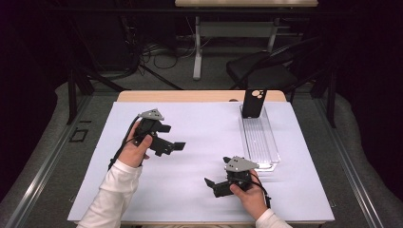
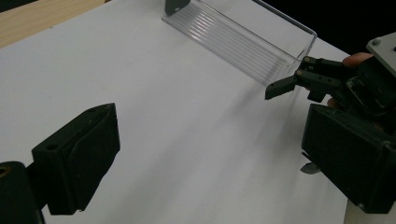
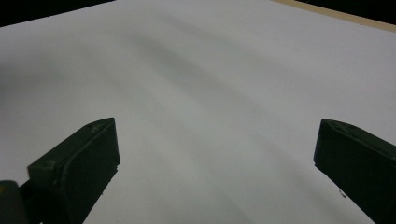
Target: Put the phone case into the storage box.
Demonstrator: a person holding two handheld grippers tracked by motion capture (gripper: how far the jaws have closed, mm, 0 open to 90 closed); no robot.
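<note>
Near the clear tray (image 1: 260,137), we hold our right gripper (image 1: 212,184) just off its front end, jaws spread wide and empty; our left gripper (image 1: 177,146), equally wide, hovers well apart. At the tray's far end leans a dark phone (image 1: 253,103); a hasty reach could topple it.

Right gripper (image 3: 215,172) fingers (image 3: 79,158) spread wide over bare white sheet (image 3: 210,79)

Both tongs (image 1: 179,146) (image 1: 207,182) agape, hand-held
</note>
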